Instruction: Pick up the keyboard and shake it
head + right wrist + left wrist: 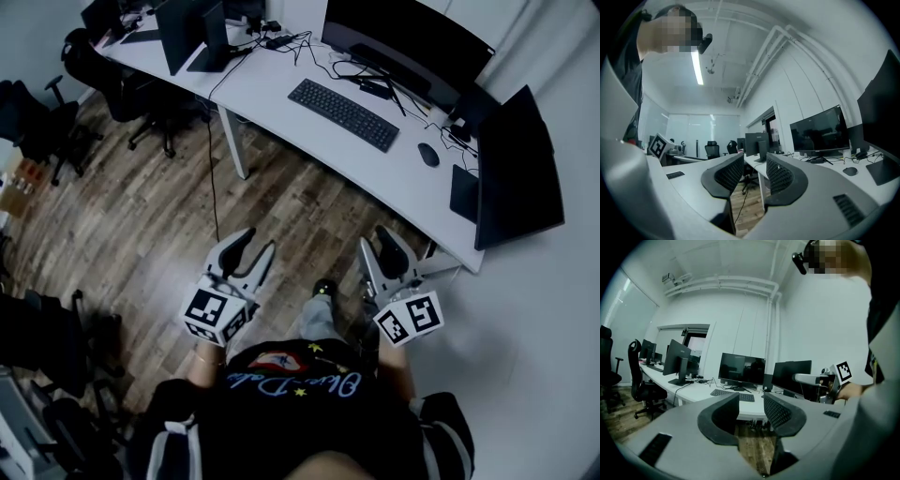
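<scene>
Just beyond the person's black shirt (291,412), the left gripper (258,242) and right gripper (375,237) hover over the floor (141,216); both have their jaws parted and empty. The keyboard (343,113) lies well ahead of them on the white desk (272,89); neither touches it.

"How much of the keyboard (746,397) shows in the left gripper view?"

"Only part. The left hand-held gripper (751,401) covers some of its near edge with its own jaw, and the keys are too small to read."

"And from the head view?"

"The wide monitor (412,42) is cut off by the top edge. The person's hands are mostly hidden beneath the marker cubes (214,314)."
</scene>
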A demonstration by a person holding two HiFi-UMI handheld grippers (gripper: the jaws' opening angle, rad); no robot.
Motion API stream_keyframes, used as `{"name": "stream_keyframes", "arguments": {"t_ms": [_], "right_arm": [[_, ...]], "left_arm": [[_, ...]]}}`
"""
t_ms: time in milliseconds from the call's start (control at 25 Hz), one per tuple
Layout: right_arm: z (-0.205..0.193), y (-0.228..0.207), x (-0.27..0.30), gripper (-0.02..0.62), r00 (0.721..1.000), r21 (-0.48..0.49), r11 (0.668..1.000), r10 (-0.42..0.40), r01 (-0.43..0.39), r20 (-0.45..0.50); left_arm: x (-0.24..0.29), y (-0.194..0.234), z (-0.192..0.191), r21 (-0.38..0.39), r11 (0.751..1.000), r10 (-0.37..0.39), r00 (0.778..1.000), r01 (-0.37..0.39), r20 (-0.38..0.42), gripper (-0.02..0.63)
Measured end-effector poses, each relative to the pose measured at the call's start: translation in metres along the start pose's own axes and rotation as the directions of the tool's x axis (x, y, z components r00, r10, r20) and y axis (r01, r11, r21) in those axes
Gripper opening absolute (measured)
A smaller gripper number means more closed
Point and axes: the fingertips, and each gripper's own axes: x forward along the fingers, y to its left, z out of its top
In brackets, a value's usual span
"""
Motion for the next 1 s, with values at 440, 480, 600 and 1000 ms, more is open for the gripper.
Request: {"name": "stream_keyframes", "arguments": {"t_ms": [440,480,600,1000], "right_arm": [[0.001,-0.079,0.028,0.121,1.0,0.049,0.999,-0.006,0.006,-0.005],[0.002,-0.088,0.029,0.123,1.0,0.049,0.999,-0.006,0.006,-0.005],[0.007,-0.119,0.036,0.123,1.0,0.046,0.999,-0.012,0.012,0.001],[0.015,-0.205,0.059,0.126,1.0,0.056,0.998,-0.003,0.003,-0.002]], "left_arm": [[0.075,0.011,0.013,-0.004,0.999,0.032,0.999,-0.032,-0.023,0.141],[0.083,0.01,0.015,-0.008,0.999,0.033,0.999,-0.034,-0.022,0.14],[0.111,0.009,0.019,-0.012,0.999,0.047,0.999,-0.048,-0.017,0.141],[0.192,0.001,0.028,-0.021,0.998,0.052,0.998,-0.052,-0.026,0.14]]}}
